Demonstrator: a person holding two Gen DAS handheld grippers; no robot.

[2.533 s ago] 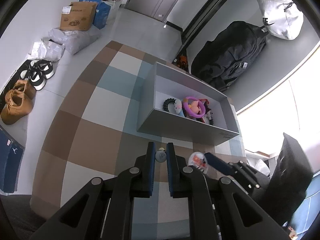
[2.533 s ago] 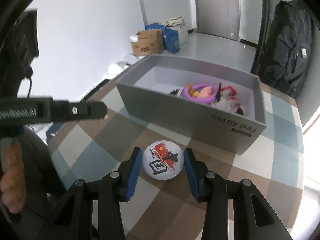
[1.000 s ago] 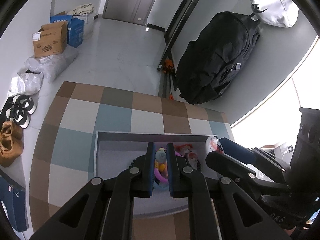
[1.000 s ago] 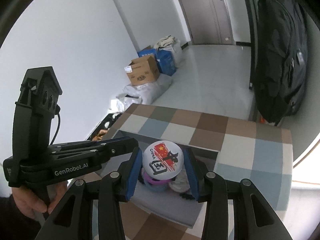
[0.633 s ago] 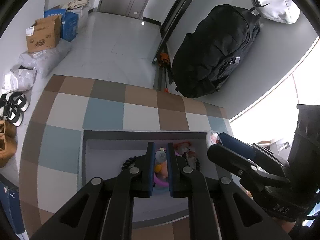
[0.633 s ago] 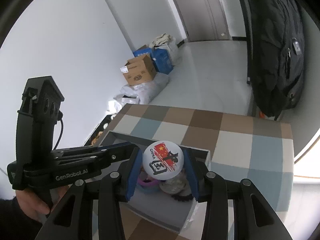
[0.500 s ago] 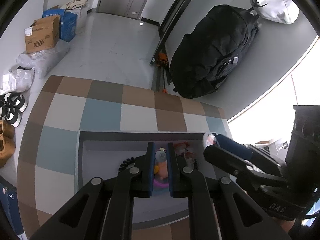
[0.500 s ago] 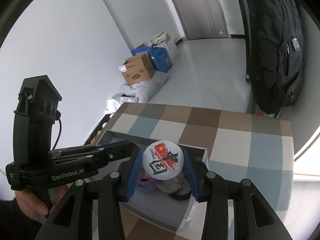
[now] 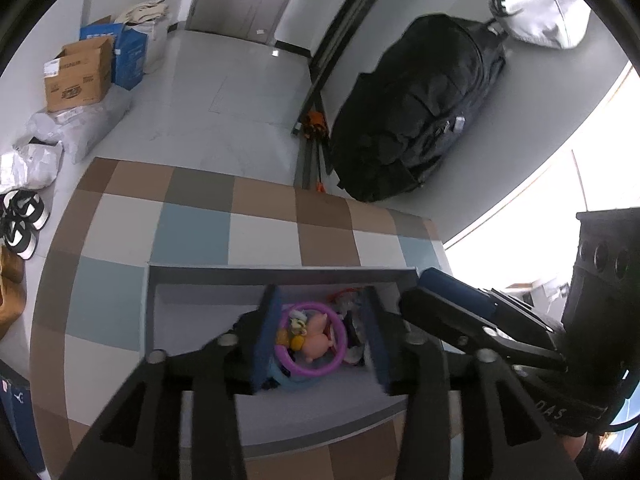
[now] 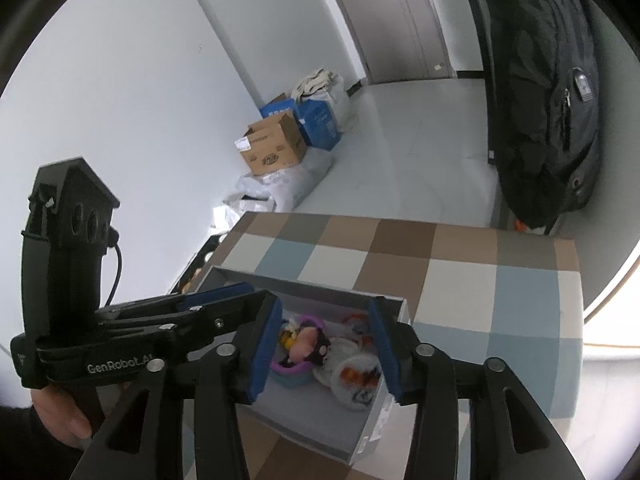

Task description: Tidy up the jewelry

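Hovering over: gray box (image 9: 192,432), lower centre of both views
Left gripper (image 9: 320,336): spread wide, nothing held
Right gripper (image 10: 326,346): spread wide, nothing held
Box contents: purple ring (image 9: 310,338), round badge (image 10: 356,380)

Purple ring (image 9: 311,339), pink charm (image 9: 316,334) and round badge (image 10: 356,380) inside grey box (image 9: 192,276)

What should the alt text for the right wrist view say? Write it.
The open right gripper hangs empty over a grey box of trinkets, including a purple ring and round badges. The left gripper reaches in from the left.
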